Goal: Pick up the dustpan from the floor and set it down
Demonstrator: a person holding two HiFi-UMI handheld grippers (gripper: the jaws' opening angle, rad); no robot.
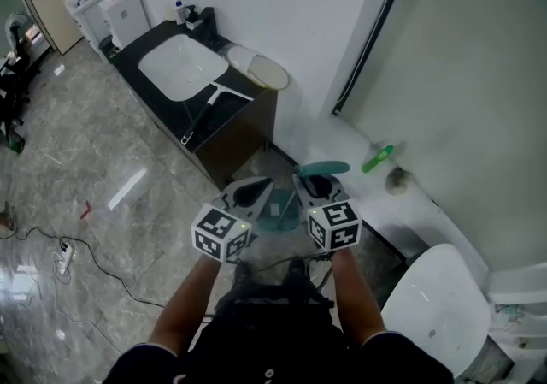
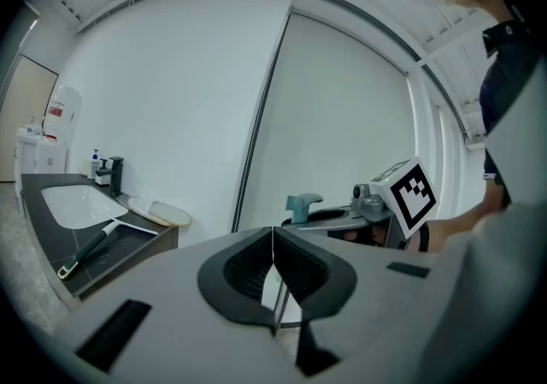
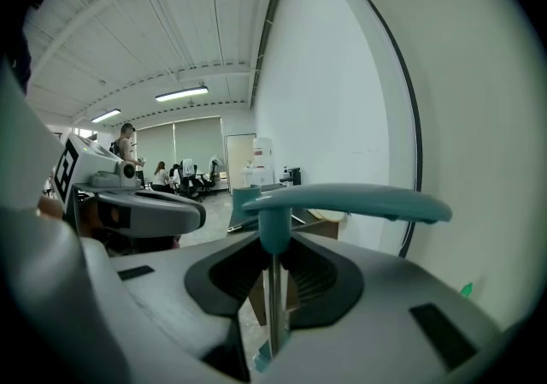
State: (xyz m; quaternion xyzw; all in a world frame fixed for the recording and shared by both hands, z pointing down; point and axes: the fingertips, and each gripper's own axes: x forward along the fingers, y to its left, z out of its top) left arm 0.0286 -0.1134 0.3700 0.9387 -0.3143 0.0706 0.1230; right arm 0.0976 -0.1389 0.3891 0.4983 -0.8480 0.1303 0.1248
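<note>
The dustpan has a teal pan, a thin metal stem and a teal grip bar on top. It hangs upright above the floor, in front of the person's legs. My right gripper is shut on the stem just under the grip bar. In the head view the right gripper stands beside my left gripper. The left gripper is shut, its pads meeting with nothing between them. From the left gripper view the grip bar shows to the right.
A black counter with a white sink, a squeegee and a soap bottle stands ahead on the left. A green item lies on the white ledge at the wall. A white toilet is at the right. Cables trail over the floor at the left.
</note>
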